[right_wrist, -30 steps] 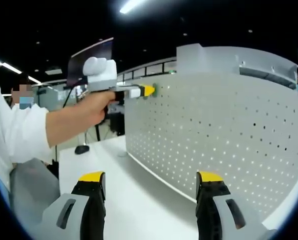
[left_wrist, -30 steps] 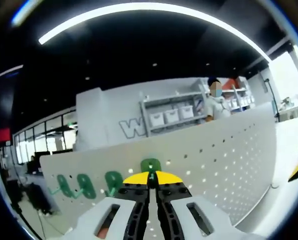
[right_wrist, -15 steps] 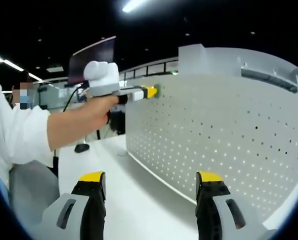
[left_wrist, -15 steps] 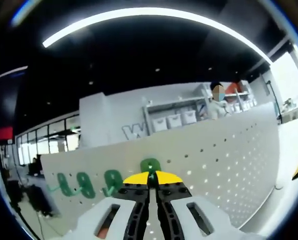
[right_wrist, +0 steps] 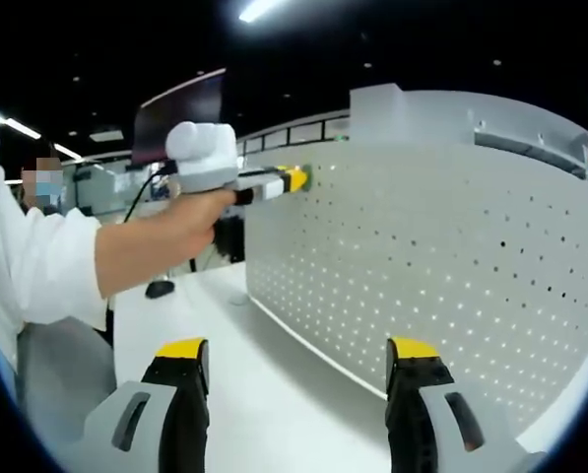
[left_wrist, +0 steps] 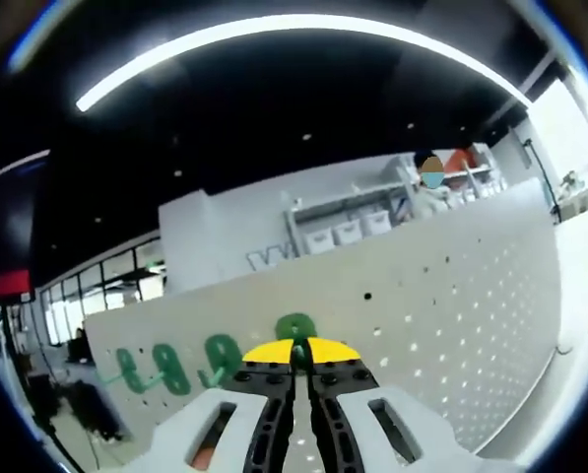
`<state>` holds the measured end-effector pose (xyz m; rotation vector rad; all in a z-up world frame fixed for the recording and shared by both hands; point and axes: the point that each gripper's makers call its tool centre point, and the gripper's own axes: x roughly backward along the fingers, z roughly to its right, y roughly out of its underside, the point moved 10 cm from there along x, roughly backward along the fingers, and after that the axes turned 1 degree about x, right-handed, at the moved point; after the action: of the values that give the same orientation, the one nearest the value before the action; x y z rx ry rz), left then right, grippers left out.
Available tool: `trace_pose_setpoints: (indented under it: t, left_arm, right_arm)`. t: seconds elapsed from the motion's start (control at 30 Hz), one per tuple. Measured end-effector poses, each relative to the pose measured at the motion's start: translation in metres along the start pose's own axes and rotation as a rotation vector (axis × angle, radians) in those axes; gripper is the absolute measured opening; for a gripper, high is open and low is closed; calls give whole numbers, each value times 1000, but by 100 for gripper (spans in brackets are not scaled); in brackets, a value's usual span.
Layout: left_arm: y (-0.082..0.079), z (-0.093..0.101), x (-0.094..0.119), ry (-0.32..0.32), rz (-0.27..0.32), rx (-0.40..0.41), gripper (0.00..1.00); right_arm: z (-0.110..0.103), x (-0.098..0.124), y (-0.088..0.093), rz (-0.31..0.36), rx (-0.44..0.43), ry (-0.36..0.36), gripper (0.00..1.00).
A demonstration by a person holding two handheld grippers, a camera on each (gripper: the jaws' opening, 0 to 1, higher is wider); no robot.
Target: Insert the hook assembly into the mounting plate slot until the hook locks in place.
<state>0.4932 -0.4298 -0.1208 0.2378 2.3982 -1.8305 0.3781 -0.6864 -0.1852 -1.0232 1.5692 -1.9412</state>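
Pinching a green hook [left_wrist: 295, 329] between its yellow-tipped jaws, the left gripper [left_wrist: 295, 353] rises from the bottom centre of the left gripper view, jaws pressed together with only a thin seam between them. The hook's rounded green head shows just above the yellow tips, right against the white perforated mounting plate [left_wrist: 451, 325], which runs across the middle of the frame from lower left to right. Whether the hook is seated in a slot cannot be told. To the left of it, three more green hooks [left_wrist: 175, 363] sit in a row on the plate, toward the lower left of the frame. Above the plate's top edge, in the upper right, grey shelving with white bins [left_wrist: 348, 222] stands against a wall, with a person beside it.

Down at the bottom of the right gripper view, the right gripper [right_wrist: 298, 379] has its two yellow-capped jaws spread wide apart, nothing between them, over a white table [right_wrist: 264, 394]. Beyond them the same plate fills the centre and right of the frame, standing upright on the table. At the upper left a bare forearm and hand [right_wrist: 190, 217] with a white sleeve hold the left gripper level, its yellow tip touching the plate near its upper left corner.
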Motion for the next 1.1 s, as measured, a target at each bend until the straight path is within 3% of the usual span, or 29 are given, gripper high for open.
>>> trace_pose_setpoints:
  t: [0.57, 0.83, 1.1]
  left_arm:
    - [1, -4, -1, 48, -24, 44, 7]
    - [9, -2, 8, 75, -53, 68, 15]
    - [4, 0, 27, 114, -51, 122, 26]
  right_arm:
    - [-3, -1, -1, 8, 2, -3, 74]
    - [-5, -3, -3, 12, 3, -11, 74]
    - [-8, -6, -5, 28, -1, -19, 74]
